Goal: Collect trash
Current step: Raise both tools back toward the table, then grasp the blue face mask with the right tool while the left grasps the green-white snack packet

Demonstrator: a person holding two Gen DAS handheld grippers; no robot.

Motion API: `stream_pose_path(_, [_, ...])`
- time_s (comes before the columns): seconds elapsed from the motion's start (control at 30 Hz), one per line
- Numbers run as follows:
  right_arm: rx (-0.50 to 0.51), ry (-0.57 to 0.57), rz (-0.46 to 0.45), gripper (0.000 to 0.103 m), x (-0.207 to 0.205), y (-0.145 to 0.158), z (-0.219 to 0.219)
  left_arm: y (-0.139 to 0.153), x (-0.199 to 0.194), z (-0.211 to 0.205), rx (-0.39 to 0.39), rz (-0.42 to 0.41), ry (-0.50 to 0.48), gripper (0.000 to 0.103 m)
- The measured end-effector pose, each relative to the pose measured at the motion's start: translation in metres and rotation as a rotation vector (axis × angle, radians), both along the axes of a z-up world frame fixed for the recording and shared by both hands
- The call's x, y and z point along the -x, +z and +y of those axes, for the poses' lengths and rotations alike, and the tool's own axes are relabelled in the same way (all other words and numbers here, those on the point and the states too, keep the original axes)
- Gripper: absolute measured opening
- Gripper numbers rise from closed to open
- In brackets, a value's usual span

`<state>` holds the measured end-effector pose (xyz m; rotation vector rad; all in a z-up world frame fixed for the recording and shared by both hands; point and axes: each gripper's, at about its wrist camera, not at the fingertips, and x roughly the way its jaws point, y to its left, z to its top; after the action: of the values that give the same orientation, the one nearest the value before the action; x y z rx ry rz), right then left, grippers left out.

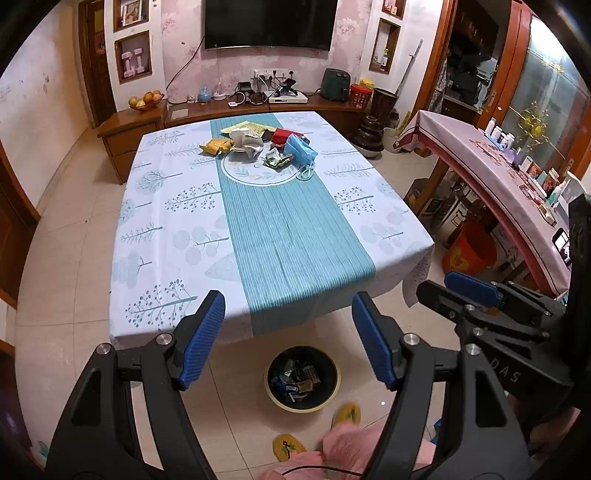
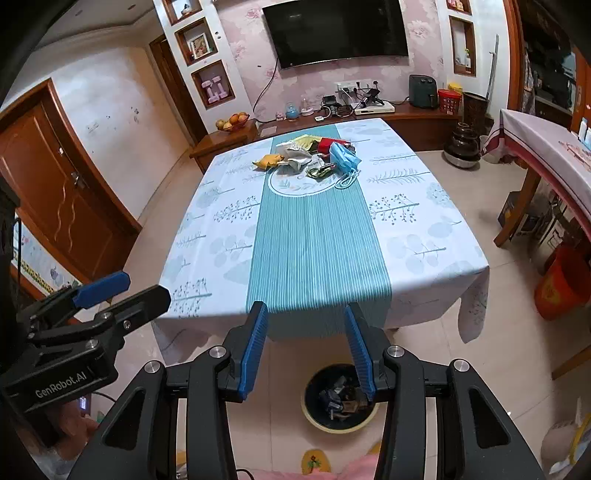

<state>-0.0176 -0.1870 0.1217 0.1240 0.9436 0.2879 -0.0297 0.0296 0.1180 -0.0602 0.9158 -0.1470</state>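
A heap of trash (image 1: 258,146) (image 2: 310,157) lies at the far end of the table (image 1: 184,236) (image 2: 424,236): a yellow wrapper (image 1: 216,146), crumpled paper, a red packet and a blue face mask (image 1: 301,151) (image 2: 343,157). On the floor below the table's near edge stands a round bin (image 1: 302,378) (image 2: 338,398) holding scraps. My left gripper (image 1: 288,317) is open and empty, held above the bin. My right gripper (image 2: 304,325) is also open and empty, well short of the heap. Each gripper shows at the side of the other's view.
A low wooden cabinet (image 1: 258,107) with a fruit bowl (image 1: 146,100) and electronics lines the far wall under a TV (image 2: 336,31). A second covered table (image 1: 498,166) with bottles stands on the right, an orange bucket (image 1: 469,251) beside it. Slippered feet (image 1: 317,432) are near the bin.
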Motion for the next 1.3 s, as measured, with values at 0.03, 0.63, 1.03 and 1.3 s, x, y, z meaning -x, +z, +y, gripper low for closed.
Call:
stream_pose_path(0.03, [-0.001,-0.002,0.000,0.044,-0.004,-0.001,0.000,-0.001,-0.004,0.001,-0.004,0.002,0.001,0.068])
stream_pose_path(0.63, [-0.023,0.084,0.059,0.052,-0.205,-0.052,-0.007,-0.037,-0.179,-0.002,-0.033,0.043,0.113,0.068])
stream_pose_path(1.03, [-0.009,0.249,0.142,0.054,-0.438,-0.112,-0.025,-0.096,-0.398,-0.038,-0.035,0.188,0.171,0.069])
stream_pose_path(1.3, [-0.012,0.329,0.198,0.055,-0.537,-0.171,0.003,-0.143,-0.468,-0.039,-0.049,0.276,0.180,0.070])
